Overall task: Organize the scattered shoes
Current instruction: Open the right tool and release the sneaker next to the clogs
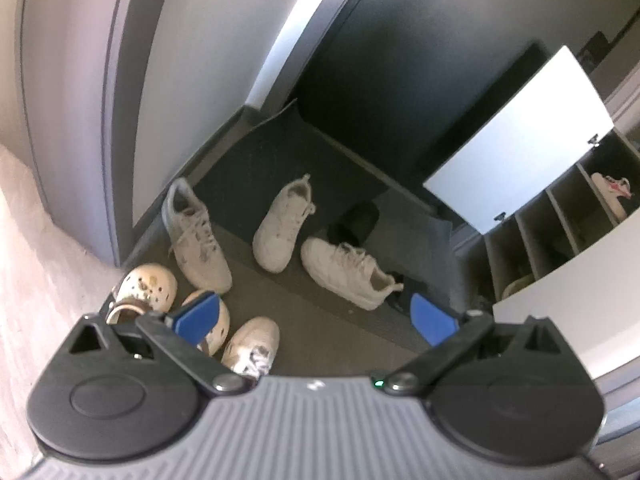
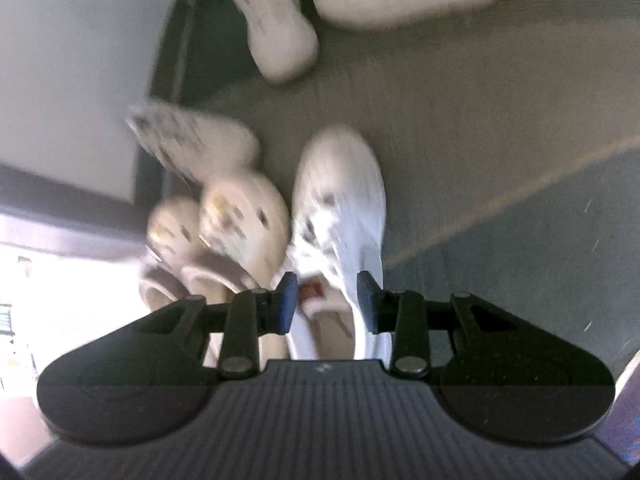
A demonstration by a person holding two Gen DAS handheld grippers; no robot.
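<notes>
My right gripper (image 2: 326,300) is shut on a white sneaker with dark marks (image 2: 340,200), its blue pads (image 2: 286,300) pressing the collar from both sides, toe pointing away. The picture is blurred. Beside it on the left lie two cream clogs (image 2: 244,208). My left gripper (image 1: 312,318) hangs open above the floor with nothing between its fingers. Below it lie a grey-white sneaker (image 1: 196,236), two white sneakers (image 1: 280,228) (image 1: 348,272), the clogs (image 1: 148,288) and the marked sneaker (image 1: 252,344), partly hidden by the gripper body.
An open shoe cabinet (image 1: 560,232) with divided compartments stands at the right, its white door (image 1: 520,140) swung up; a pink-and-white shoe (image 1: 612,192) sits inside. A black shoe (image 1: 356,220) lies on the dark mat (image 1: 280,148). A door frame (image 1: 116,120) is at the left.
</notes>
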